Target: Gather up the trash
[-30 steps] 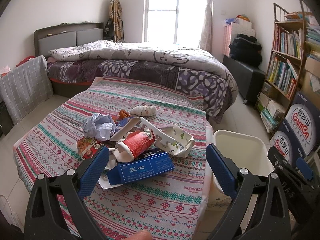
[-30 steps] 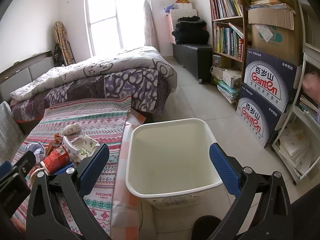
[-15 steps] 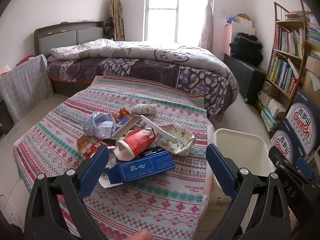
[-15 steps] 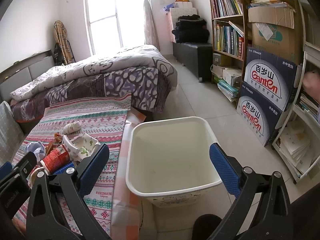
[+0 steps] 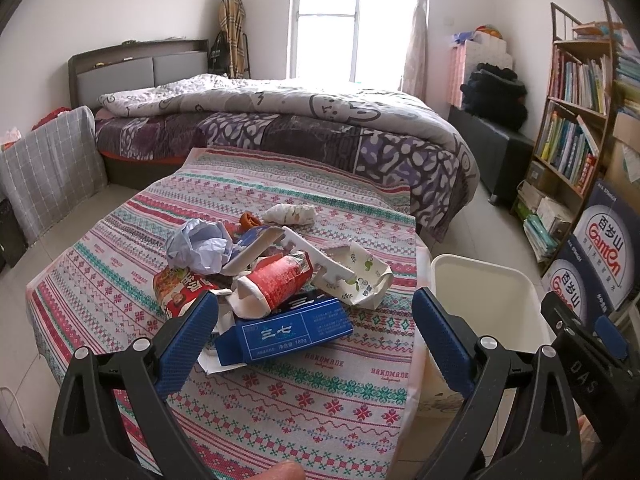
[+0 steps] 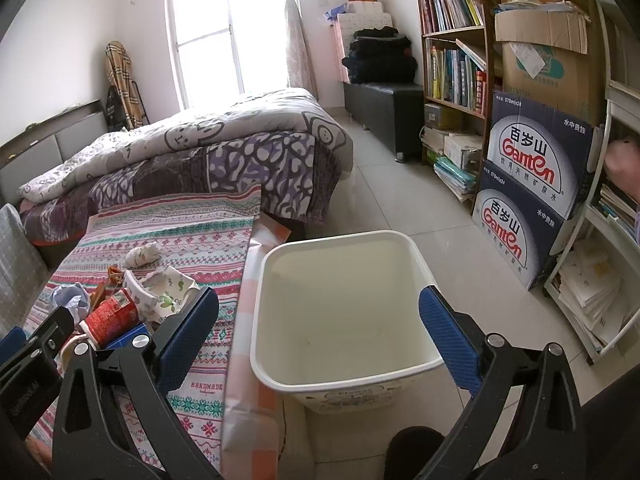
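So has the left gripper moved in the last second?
Barely. The left gripper has eased slightly lower: the blue toothpaste box sits marginally higher between its open fingers.

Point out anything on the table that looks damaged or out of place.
The trash is heaped on the tablecloth: a crushed red cup on its side atop a blue box, a torn patterned carton, and crumpled paper. The white bin beside the table holds nothing. Both hand-held grippers are open.

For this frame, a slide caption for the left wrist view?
Open left hand-held gripper faces trash pile on patterned tablecloth; white bin alongside.
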Motion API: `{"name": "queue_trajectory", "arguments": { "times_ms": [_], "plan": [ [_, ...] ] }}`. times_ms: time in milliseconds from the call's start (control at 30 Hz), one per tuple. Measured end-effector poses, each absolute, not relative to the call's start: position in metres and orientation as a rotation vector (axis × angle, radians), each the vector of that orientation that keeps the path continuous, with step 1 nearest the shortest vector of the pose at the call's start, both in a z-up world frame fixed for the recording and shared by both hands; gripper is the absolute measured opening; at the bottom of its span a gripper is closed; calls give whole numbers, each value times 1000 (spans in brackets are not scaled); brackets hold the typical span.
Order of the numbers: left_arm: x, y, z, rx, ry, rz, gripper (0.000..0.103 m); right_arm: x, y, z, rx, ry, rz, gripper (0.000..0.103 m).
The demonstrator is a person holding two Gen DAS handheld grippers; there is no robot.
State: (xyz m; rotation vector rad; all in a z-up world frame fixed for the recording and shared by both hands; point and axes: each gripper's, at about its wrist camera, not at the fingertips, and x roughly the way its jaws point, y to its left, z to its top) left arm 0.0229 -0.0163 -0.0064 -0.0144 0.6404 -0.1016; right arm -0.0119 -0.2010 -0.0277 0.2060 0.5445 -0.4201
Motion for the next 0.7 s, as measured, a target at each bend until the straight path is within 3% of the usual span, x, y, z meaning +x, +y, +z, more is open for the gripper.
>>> {"name": "queue_trajectory", "arguments": {
  "times_ms": [700],
  "plan": [
    [45, -13, -13, 32, 723, -88, 94, -5, -197, -30, 233, 588, -408, 96]
  ]
}}
